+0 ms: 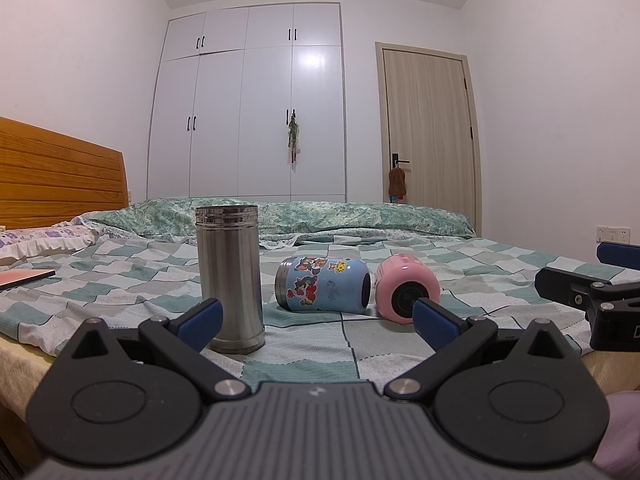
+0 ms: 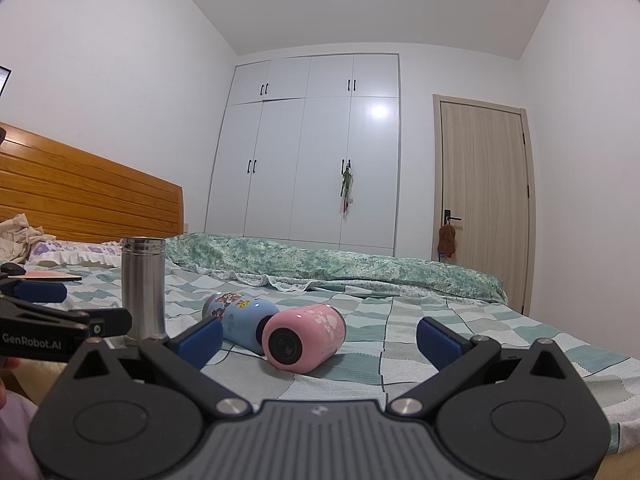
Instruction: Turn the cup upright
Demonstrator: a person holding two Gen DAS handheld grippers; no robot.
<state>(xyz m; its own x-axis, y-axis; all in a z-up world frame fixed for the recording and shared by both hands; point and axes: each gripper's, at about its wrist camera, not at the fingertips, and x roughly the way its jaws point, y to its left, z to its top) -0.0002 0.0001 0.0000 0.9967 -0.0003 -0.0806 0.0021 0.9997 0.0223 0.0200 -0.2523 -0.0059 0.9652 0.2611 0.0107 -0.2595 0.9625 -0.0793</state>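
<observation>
A steel cup [image 1: 230, 276] stands upright on the checked bed sheet [image 1: 120, 280]. A blue cartoon cup [image 1: 324, 284] and a pink cup [image 1: 406, 288] lie on their sides beside it, bases toward me. My left gripper [image 1: 318, 322] is open and empty, just in front of them. In the right wrist view the steel cup [image 2: 143, 288] stands at left, and the blue cup [image 2: 240, 320] and pink cup [image 2: 304, 338] lie ahead. My right gripper [image 2: 320, 340] is open and empty, with the pink cup just beyond its fingers.
A rolled green quilt [image 1: 320, 216] lies across the bed behind the cups. A wooden headboard [image 1: 60, 172] is at the left, a white wardrobe [image 1: 260, 120] and a door [image 1: 428, 132] behind. A flat pink item [image 1: 24, 278] lies at the far left. The other gripper shows at each view's edge [image 1: 592, 296].
</observation>
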